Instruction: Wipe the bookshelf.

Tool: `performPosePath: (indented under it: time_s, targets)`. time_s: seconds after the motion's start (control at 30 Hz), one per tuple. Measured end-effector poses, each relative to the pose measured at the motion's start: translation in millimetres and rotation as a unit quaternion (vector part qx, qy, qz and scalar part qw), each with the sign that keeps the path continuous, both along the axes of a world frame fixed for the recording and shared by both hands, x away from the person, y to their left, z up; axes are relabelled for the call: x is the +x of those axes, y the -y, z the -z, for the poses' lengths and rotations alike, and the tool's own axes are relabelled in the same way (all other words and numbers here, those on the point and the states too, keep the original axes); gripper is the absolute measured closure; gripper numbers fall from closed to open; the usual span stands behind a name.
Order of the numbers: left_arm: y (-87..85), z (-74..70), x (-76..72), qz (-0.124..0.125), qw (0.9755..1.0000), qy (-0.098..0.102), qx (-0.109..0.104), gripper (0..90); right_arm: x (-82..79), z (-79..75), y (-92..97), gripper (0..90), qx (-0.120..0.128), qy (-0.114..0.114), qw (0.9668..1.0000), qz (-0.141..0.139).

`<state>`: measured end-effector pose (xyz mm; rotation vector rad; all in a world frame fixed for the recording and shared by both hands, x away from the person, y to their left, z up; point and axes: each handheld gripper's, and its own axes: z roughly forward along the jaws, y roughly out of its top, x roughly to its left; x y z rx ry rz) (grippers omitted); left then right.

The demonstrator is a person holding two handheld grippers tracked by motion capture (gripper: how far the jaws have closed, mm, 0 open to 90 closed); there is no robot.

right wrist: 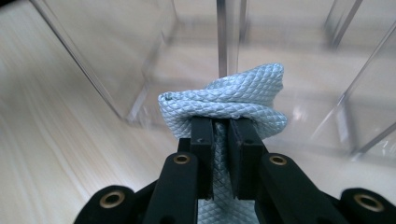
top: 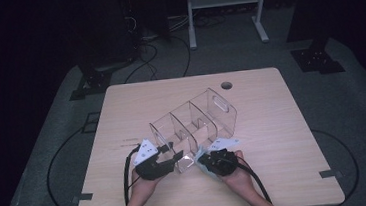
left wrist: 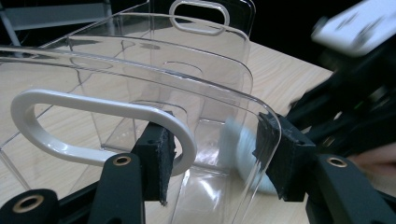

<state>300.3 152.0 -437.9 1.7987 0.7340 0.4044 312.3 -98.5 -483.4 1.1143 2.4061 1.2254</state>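
One folded pale-blue quilted cloth (right wrist: 224, 100) sat pinched between the nearly closed jaws of the right gripper (right wrist: 221, 135), pressed against the near end wall of the clear plastic divided organiser (top: 193, 124). The left gripper (left wrist: 210, 158), jaws partly open, clamped that wall beside its white oval handle (left wrist: 100, 128). The organiser stood tilted on the light wooden table (top: 272, 115).
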Motion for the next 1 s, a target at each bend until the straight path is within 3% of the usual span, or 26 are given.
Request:
performPosePath:
  time_s: [0.07, 0.33, 0.6, 0.8, 1.0]
  targets:
    - [1.6, 0.3, -0.3, 0.001, 1.0, -0.001, -0.003, 47.2, 0.1, 4.8, 2.1, 81.3, 0.009, -0.01, 0.9999, 0.003]
    - [2.1, -0.1, -2.4, 0.008, 0.9999, -0.01, -0.007, 45.9, -0.7, 0.8, 7.1, 81.1, 0.012, -0.005, 0.9999, 0.004]
    - [-12.9, -6.1, -8.7, 0.012, 0.9998, -0.011, -0.013, 39.6, -1.2, -2.3, 11.2, 81.0, 0.014, 0.002, 0.9999, 0.003]
    - [-24.9, -13.7, -16.6, 0.016, 0.9998, 0.007, 0.008, 37.0, -1.8, -6.8, 16.1, 80.9, 0.022, 0.004, 0.9997, 0.004]
    - [-40.6, -18.4, -7.4, 0.001, 0.9998, 0.02, 0.007, 34.3, -5.4, -14.6, 23.6, 80.9, 0.038, 0.007, 0.9993, 0.004]
